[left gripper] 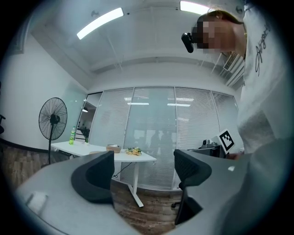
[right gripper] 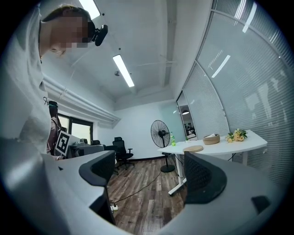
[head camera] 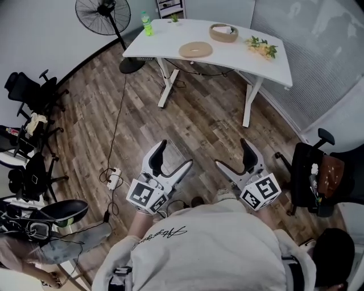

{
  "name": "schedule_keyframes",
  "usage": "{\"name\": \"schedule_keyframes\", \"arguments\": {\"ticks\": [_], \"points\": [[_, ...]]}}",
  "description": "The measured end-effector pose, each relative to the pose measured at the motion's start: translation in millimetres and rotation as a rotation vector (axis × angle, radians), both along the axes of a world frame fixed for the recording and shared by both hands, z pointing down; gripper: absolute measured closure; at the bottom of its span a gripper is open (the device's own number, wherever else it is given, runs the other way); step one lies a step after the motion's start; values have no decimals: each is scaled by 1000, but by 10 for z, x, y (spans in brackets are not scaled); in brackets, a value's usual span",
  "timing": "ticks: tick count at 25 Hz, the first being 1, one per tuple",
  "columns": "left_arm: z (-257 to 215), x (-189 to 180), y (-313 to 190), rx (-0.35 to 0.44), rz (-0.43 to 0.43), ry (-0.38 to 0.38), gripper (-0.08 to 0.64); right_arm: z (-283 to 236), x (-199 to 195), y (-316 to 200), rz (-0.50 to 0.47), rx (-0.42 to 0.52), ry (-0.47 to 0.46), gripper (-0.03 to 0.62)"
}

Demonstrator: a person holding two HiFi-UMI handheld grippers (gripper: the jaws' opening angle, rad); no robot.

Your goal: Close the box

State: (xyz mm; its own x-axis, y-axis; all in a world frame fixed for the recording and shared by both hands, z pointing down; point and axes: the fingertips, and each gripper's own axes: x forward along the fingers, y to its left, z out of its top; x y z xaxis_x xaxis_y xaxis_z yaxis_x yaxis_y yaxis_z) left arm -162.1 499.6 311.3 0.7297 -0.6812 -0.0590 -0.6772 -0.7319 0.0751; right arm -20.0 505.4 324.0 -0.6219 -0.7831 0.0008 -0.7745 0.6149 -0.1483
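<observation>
Claws first: my left claw and right claw are both released. Their jaws are spread with only wood floor and room between them, and they are held level, side by side, in front of the person's chest. I judge they are carried empty because the work lies well ahead and nothing needs gripping yet. Count: two claws.

One white curved desk stands across the floor. One black pedestal fan stands by its left end in the head view.

On the desk:
- One round woven tan box, which I take to be the task's box.
- One flat round tan lid, lying just beside the box rather than on it, so the box stands open.
- One spray of yellow flowers.
- One green plastic bottle.

The lid sits nearer the front edge, and it should be the easier piece to reach first.
</observation>
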Motion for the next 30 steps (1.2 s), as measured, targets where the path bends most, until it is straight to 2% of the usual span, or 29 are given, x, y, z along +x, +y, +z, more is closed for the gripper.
{"name": "schedule_keyframes", "arguments": {"ticks": [5, 9, 16, 30], "points": [[88, -20, 0, -15, 10, 5, 164, 182, 27, 42, 24, -47, 18, 138], [120, -61, -14, -23, 12, 4, 164, 159, 18, -4, 43, -47, 3, 138], [135, -90, -157, -28, -20, 10, 164, 188, -98, -188, -6, -43, 15, 138], [70, 136, -1124, -4, -51, -21, 164, 183, 128, -1216, -40, -40, -12, 138]]}}
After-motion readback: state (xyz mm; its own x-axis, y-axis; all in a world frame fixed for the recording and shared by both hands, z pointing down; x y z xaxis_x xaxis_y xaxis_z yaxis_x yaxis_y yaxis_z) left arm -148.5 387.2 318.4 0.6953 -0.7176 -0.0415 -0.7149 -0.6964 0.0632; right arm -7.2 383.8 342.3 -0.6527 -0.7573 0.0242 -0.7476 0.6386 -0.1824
